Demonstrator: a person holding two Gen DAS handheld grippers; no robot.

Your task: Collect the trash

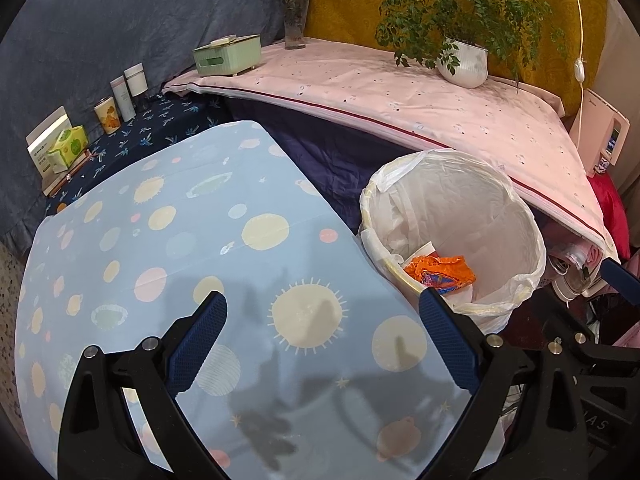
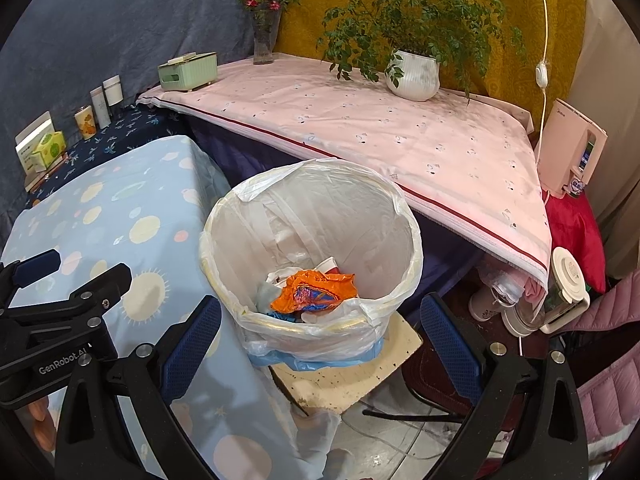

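Note:
A waste bin lined with a white plastic bag (image 2: pixel 396 216) stands on a small stool (image 2: pixel 352 376) beside the blue planet-print table (image 1: pixel 168 248). An orange crumpled wrapper (image 2: pixel 316 290) lies in it on other trash; the bin (image 1: pixel 516 208) and the wrapper (image 1: pixel 440 270) also show in the left wrist view. My left gripper (image 1: pixel 324 312) is open and empty over the blue table, left of the bin. My right gripper (image 2: pixel 320 316) is open and empty just above the bin's near rim. The left gripper's body (image 2: pixel 60 312) shows in the right wrist view.
A pink-covered table (image 2: pixel 400 128) behind the bin carries a potted plant (image 2: pixel 414 74), a flower vase (image 2: pixel 264 44) and a green tissue box (image 2: pixel 188 70). Jars and boxes (image 1: pixel 80 132) stand on a dark cloth at left. A blender (image 2: pixel 556 292) and a pink jacket (image 2: pixel 600 360) are right.

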